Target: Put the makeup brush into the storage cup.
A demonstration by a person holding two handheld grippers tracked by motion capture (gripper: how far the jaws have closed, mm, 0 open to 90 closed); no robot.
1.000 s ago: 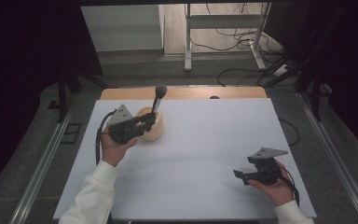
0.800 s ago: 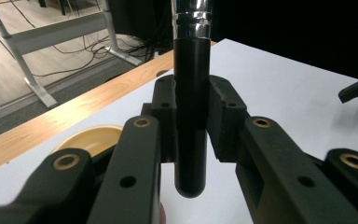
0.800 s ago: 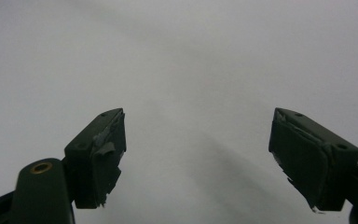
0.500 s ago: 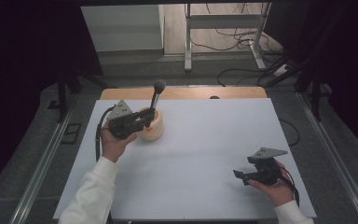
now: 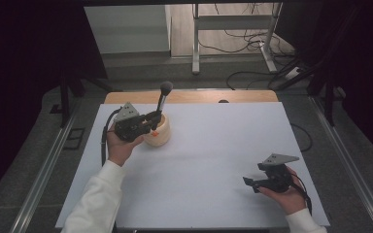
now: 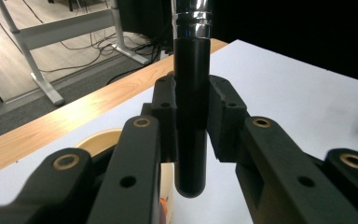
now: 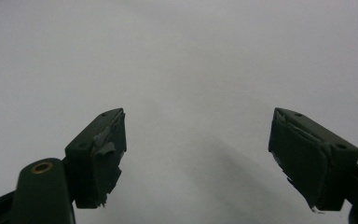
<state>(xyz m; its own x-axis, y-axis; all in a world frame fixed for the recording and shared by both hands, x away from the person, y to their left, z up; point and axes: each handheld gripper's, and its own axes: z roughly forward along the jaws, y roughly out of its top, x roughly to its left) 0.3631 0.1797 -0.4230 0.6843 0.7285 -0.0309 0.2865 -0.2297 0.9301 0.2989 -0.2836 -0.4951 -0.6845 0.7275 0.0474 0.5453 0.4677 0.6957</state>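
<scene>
Work in hand: I am handling a makeup brush point(image 5: 161, 99) at a small cream cup point(image 5: 158, 132) near the far left of the white desk point(image 5: 213, 160).
Left gripper point(image 5: 151, 120): my jaws are clamped on the brush's black handle, low down, below its chrome band; the left gripper view shows the rounded end of the handle hanging free beneath the pads.
Brush position: upright, bristle head up, handle end right over the cup's mouth.
Right gripper point(image 5: 250, 184): resting low over the near right of the desk, well apart from the cup, jaws wide with nothing between them.
Cup contents: I cannot tell; my gripper hides most of the mouth from above, and the little of the inside that I see looks bare.
Progress: the grip is made, and the brush hangs at the cup; I cannot tell if it is going in or coming out.
Left to do: by my judgement, either lower it in and release, or carry it clear and lay it on the desk.
</scene>
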